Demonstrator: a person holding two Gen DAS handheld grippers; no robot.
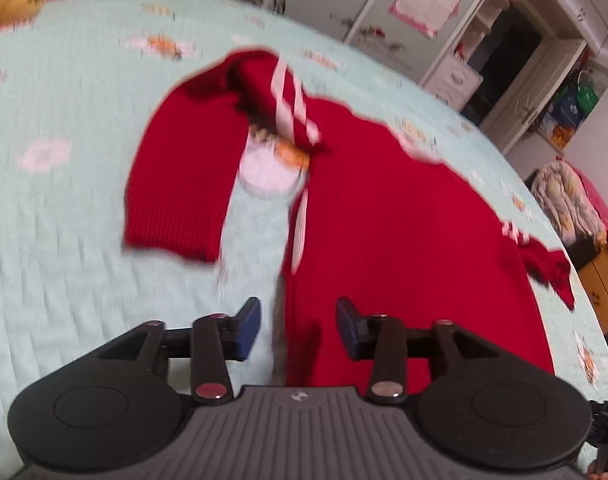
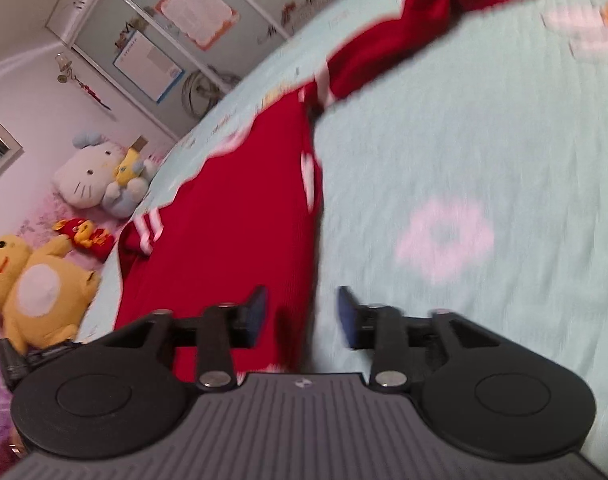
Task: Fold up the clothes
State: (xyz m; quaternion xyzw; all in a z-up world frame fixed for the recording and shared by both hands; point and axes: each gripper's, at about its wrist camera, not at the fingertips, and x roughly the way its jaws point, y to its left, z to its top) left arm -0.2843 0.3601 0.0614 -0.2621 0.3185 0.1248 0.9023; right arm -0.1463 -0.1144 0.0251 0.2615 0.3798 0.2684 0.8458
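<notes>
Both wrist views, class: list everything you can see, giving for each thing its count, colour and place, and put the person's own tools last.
sweater: one, red with white stripes, spread on the bed, one sleeve bent back.
bedspread: one, pale green with flower prints, under the sweater.
plush toys: yellow one and white cat, beside the bed.
wardrobe: white, papers stuck on, behind the bed.
left gripper: black, blue pads, open over the sweater's edge.
right gripper: same, open, holding nothing.

Both wrist views are smeared by motion blur, so the knit of the red sweater (image 1: pixel 384 220) and the printed motifs on the pale green bedspread (image 1: pixel 63 240) cannot be made out. In the right wrist view the sweater's near hem is hidden behind the gripper body. The yellow plush toy (image 2: pixel 35 280) is cut off by the left edge.
</notes>
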